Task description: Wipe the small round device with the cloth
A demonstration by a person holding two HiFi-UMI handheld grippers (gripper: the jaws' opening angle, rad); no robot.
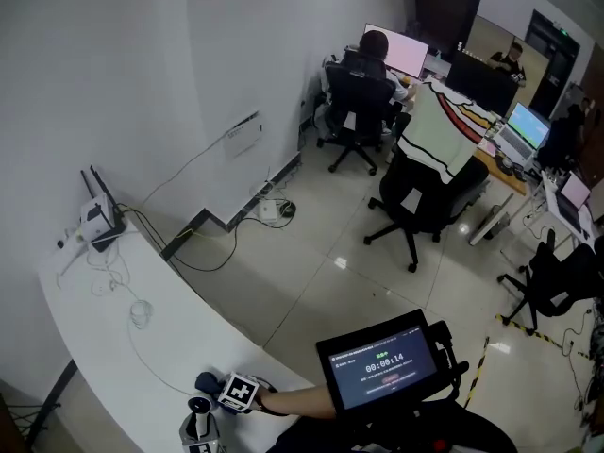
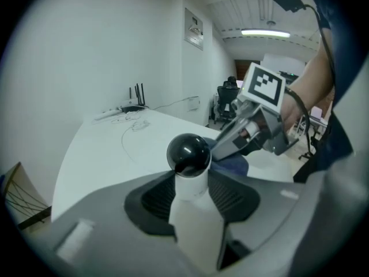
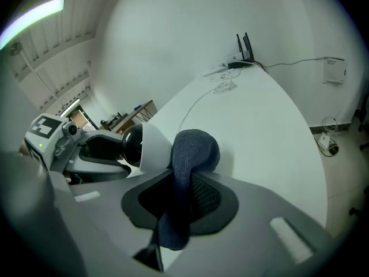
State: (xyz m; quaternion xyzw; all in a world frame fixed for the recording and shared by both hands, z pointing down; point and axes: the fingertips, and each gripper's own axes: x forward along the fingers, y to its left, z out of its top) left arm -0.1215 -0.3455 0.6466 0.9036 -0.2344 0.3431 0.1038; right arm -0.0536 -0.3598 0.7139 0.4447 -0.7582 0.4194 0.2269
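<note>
The small round device [image 2: 188, 152] has a white body and a glossy black ball head. It stands upright between the jaws of my left gripper [image 2: 193, 203], which is shut on its body. My right gripper [image 3: 179, 206] is shut on a dark blue cloth [image 3: 194, 152], whose bunched end lies against the device's white shell [image 3: 151, 149]. In the head view both grippers sit at the near edge of the white table [image 1: 113, 347]: the left gripper [image 1: 196, 429] with the device [image 1: 199, 407], and the right gripper [image 1: 225, 388] just behind it with the cloth [image 1: 207, 381].
A router [image 1: 99, 217] with aerials and loose cables [image 1: 140, 314] sits at the table's far end. A screen showing a timer [image 1: 385, 366] hangs below right. Office chairs [image 1: 420, 196], desks and seated people fill the room beyond the table's curved edge.
</note>
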